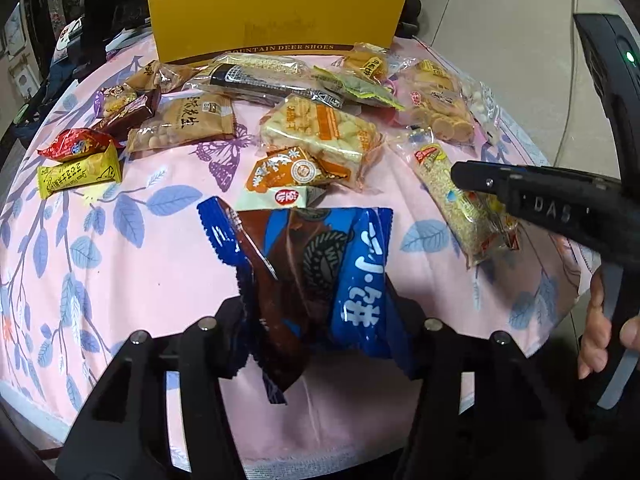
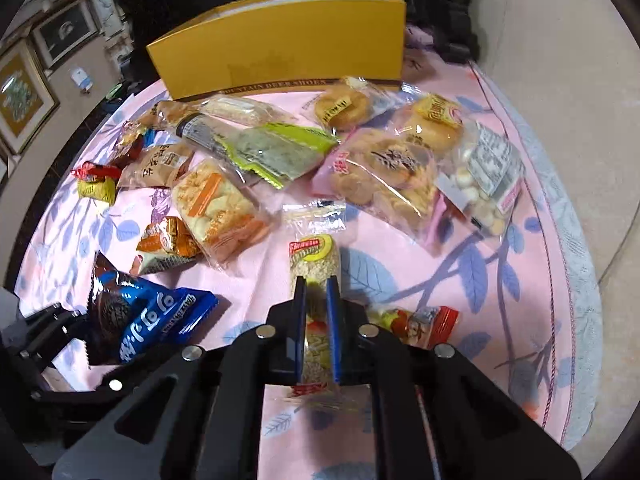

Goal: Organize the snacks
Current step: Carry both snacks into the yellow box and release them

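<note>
Blue cookie packet [image 1: 312, 276] clamped in left gripper [image 1: 320, 320]; right gripper [image 2: 316, 300] grasps oat bar [image 2: 316, 268].

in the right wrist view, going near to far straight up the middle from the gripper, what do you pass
right gripper shut on the sesame bar → small clear packet → green-edged packet → long dark-labelled packet → yellow shoe box

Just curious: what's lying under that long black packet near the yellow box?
The long black packet rests across a clear pack of pale sesame-like bars and overlaps a green-edged packet. Whatever lies beneath their overlap is covered.
</note>
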Motion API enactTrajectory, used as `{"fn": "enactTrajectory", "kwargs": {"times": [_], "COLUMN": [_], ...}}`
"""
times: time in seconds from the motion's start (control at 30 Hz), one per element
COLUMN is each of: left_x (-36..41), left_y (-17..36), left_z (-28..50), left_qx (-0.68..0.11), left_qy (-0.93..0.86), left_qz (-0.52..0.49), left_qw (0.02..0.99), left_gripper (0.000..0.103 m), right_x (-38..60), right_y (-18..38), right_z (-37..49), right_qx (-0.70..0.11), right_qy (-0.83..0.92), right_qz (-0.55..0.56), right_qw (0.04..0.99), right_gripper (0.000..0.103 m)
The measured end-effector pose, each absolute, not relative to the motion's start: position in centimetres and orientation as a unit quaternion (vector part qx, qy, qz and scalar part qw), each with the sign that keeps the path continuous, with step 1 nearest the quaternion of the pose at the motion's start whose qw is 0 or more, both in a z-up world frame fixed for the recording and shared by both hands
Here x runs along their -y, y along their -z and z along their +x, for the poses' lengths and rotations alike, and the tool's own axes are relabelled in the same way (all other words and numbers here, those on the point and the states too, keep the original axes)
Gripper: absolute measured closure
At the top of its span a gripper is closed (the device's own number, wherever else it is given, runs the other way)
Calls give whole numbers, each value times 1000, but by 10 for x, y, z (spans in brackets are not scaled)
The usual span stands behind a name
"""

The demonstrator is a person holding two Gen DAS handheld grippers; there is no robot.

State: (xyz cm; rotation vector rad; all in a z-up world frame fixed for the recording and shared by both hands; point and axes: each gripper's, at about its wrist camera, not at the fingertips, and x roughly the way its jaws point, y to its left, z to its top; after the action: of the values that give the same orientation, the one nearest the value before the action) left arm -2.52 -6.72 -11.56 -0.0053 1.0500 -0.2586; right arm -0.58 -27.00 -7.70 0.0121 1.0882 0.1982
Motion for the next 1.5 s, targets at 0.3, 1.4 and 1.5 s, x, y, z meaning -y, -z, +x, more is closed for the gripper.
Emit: {"fn": "enactTrajectory", "kwargs": {"times": [0.3,1.4,1.5], "left_x": [65,16,20], "left_y": [117,-4,-17], "left_z": [-27,44,78], "left_qx": [-496,-381,-382], "left_qy": [133,94,90], "left_qz": [-4,-20,-18], "left_qw": [858,920,920], "left_gripper": [47,50,50], "right_x": [255,236,227], "right_y": [98,-23,-41], "right_z": [9,32,65], "right_qx": [-549,-413,-404], "right_qy": [-96,-118,-117], "right_qz": [-11,25,22], "right_qw": [830,903,907], "right_gripper": [70,74,74]}}
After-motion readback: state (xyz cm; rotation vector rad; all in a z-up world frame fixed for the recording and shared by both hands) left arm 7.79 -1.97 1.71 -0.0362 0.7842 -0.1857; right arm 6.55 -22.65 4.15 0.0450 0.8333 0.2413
